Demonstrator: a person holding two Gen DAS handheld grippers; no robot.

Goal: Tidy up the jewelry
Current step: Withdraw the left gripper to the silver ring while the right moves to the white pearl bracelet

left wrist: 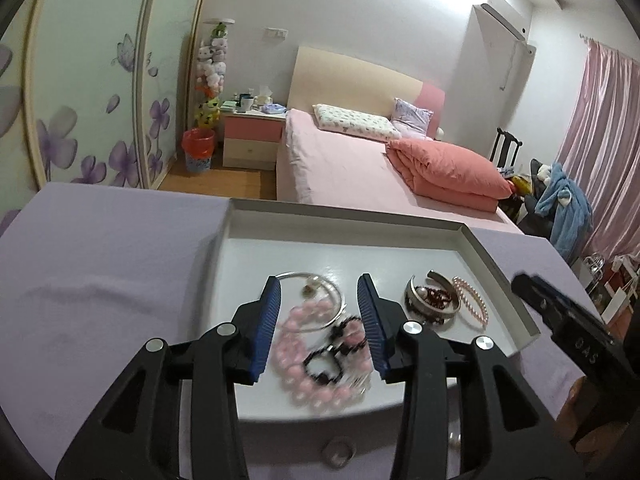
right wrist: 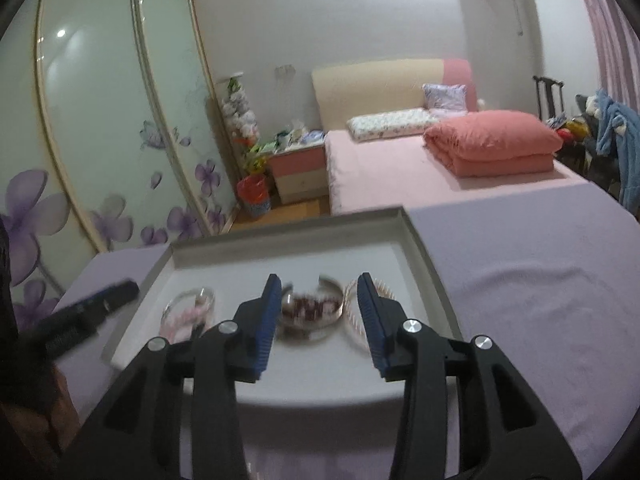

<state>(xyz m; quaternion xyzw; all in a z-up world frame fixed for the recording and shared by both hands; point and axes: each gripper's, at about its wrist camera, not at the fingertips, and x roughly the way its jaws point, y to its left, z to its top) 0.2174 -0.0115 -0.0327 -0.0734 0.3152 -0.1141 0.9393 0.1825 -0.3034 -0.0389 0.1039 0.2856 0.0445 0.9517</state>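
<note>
Both the left gripper (left wrist: 319,286) and right gripper (right wrist: 319,286) hover part-open and empty over the white tray (left wrist: 496,264), where the pink bead bracelet (left wrist: 308,360) lies tangled with a black bead strand (left wrist: 332,354), so lifting one risks dragging the other.

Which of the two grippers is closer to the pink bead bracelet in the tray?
Left. The left gripper hangs open directly over the pink bead bracelet, which shows between its fingers. The right gripper is off to the bracelet's right, open over the wide metal bangle.
</note>
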